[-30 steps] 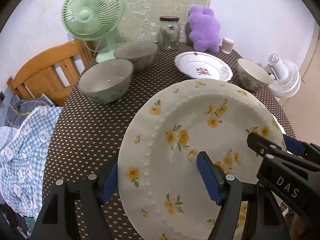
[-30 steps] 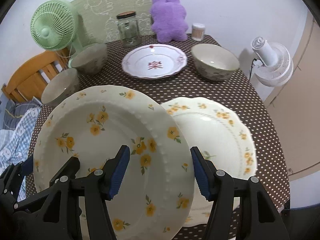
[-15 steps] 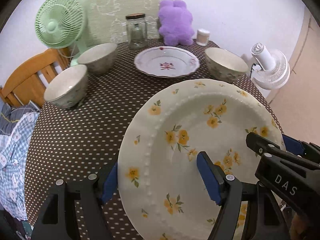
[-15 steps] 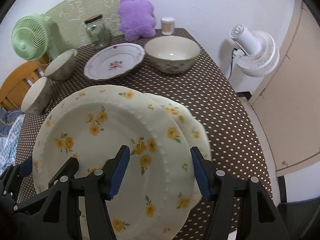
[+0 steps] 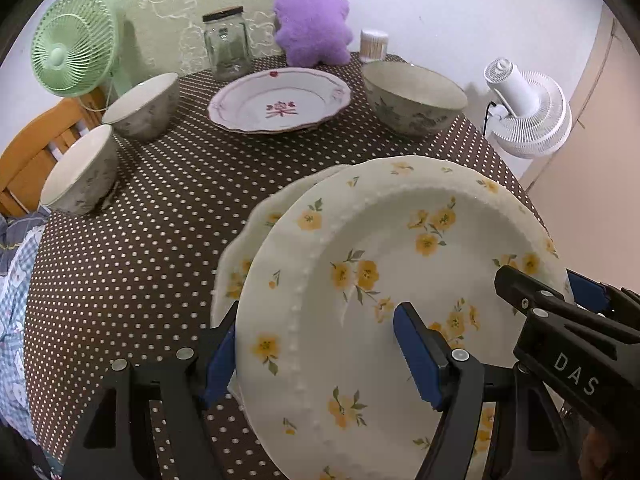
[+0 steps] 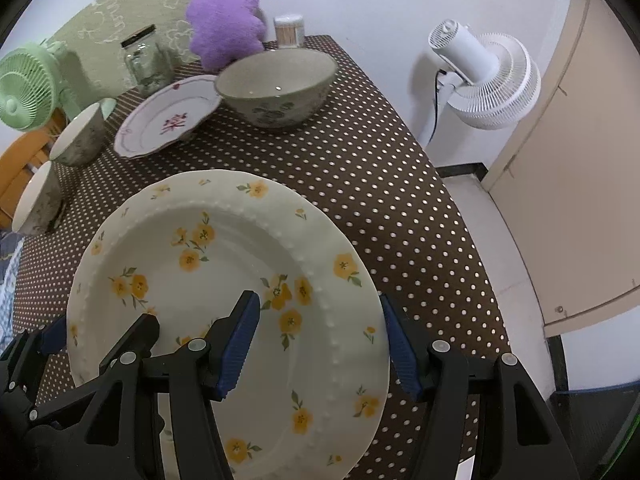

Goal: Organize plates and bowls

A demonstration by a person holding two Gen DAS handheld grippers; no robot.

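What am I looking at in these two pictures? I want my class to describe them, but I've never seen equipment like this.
No robot here: a person holds a two-fingered claw in each hand, each with a wide-angle camera looking along its fingers. One picture comes from the left claw, the other from the right claw. Together they grip a yellow-flowered plate by opposite edges, above a second similar plate lying on the dotted tablecloth. Further back stand three bowls, a pink-flowered plate, a glass jar, a purple plush toy and a green fan.
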